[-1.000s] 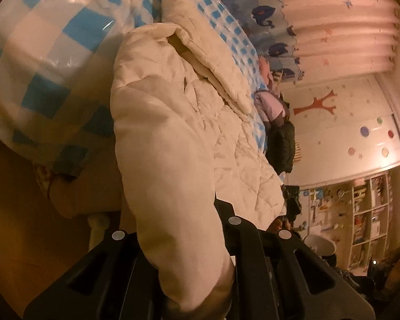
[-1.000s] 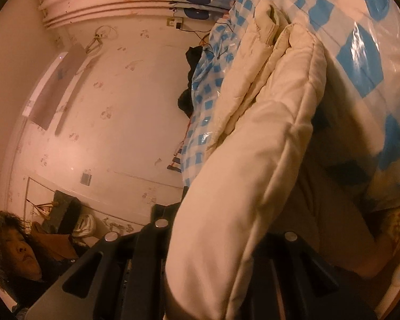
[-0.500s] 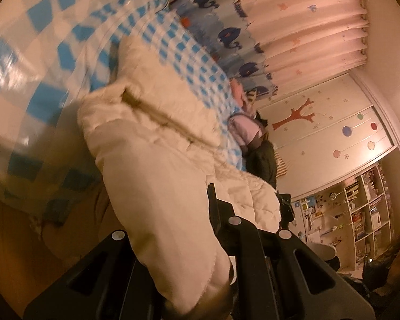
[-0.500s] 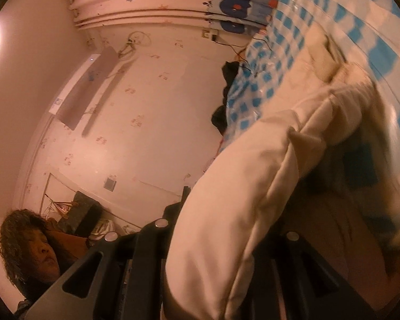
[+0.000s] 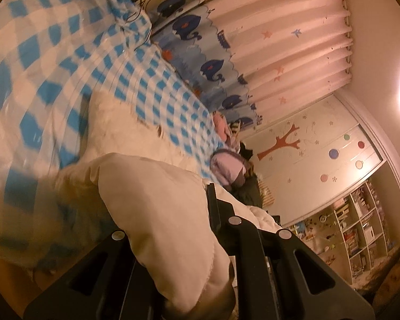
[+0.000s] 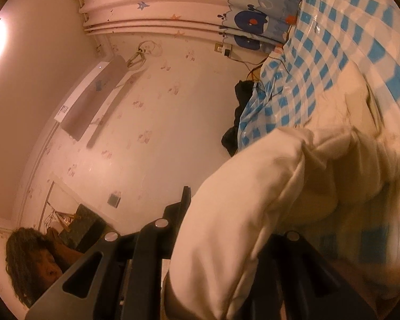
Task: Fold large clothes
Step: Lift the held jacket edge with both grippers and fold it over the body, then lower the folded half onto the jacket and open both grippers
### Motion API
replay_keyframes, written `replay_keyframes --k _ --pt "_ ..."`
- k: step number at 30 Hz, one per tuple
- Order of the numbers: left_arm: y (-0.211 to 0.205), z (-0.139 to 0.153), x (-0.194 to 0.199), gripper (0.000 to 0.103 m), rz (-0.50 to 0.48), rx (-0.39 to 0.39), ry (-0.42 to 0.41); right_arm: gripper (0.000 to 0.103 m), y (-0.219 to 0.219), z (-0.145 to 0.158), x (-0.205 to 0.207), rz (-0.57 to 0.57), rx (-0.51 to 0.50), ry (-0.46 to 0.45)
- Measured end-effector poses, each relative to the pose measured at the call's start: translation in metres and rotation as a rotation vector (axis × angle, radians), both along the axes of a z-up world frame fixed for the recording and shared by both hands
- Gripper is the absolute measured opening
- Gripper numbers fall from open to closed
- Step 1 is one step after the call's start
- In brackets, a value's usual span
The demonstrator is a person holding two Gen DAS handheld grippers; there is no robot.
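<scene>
Two grippers each pinch cream padded coat; left gripper (image 5: 189,240) clamped on thick fold of coat (image 5: 160,208), fabric running out between black fingers and away onto bed; right gripper (image 6: 226,240) likewise pressed on coat (image 6: 253,213), padded bulk bulging forward and to right of fingers; rest of garment lies on blue-and-white checked cover (image 5: 66,61); whale-print curtain (image 5: 253,40) behind bed; motion blur at coat's far edge.

You've a cream quilted coat (image 5: 170,208) — puffy, bunched in thick folds. Its far part lies on the checked cover toward twelve o'clock — the near part is lifted.
</scene>
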State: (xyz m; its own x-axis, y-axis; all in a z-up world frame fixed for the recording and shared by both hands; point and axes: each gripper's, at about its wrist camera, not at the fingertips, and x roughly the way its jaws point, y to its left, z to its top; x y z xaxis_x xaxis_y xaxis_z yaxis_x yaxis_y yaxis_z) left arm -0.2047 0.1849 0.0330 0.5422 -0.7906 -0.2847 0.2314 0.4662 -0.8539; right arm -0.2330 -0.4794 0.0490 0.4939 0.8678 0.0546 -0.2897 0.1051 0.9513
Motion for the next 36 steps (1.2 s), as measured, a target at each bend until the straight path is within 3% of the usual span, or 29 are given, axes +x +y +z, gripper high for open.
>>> replay_keyframes --k 8,19,25,33,36 --pt "-0.004 0.002 0.093 0.007 0.068 -0.032 0.024 0.019 -0.002 -0.001 0.088 -0.056 -0.023 0.077" --pt "-0.015 -0.06 0.213 0.007 0.175 -0.019 0.162 0.019 -0.002 -0.081 0.201 -0.137 -0.062 0.283" --pt "-0.011 -0.097 0.237 0.007 0.208 -0.027 0.24 0.019 -0.001 -0.106 0.22 -0.142 -0.078 0.344" --pt "-0.004 -0.074 0.241 0.007 0.2 -0.089 0.172 0.024 0.003 -0.067 0.224 -0.109 -0.027 0.224" --pt "-0.007 -0.079 0.256 0.007 0.216 -0.069 0.191 0.025 0.002 -0.079 0.24 -0.117 -0.04 0.252"
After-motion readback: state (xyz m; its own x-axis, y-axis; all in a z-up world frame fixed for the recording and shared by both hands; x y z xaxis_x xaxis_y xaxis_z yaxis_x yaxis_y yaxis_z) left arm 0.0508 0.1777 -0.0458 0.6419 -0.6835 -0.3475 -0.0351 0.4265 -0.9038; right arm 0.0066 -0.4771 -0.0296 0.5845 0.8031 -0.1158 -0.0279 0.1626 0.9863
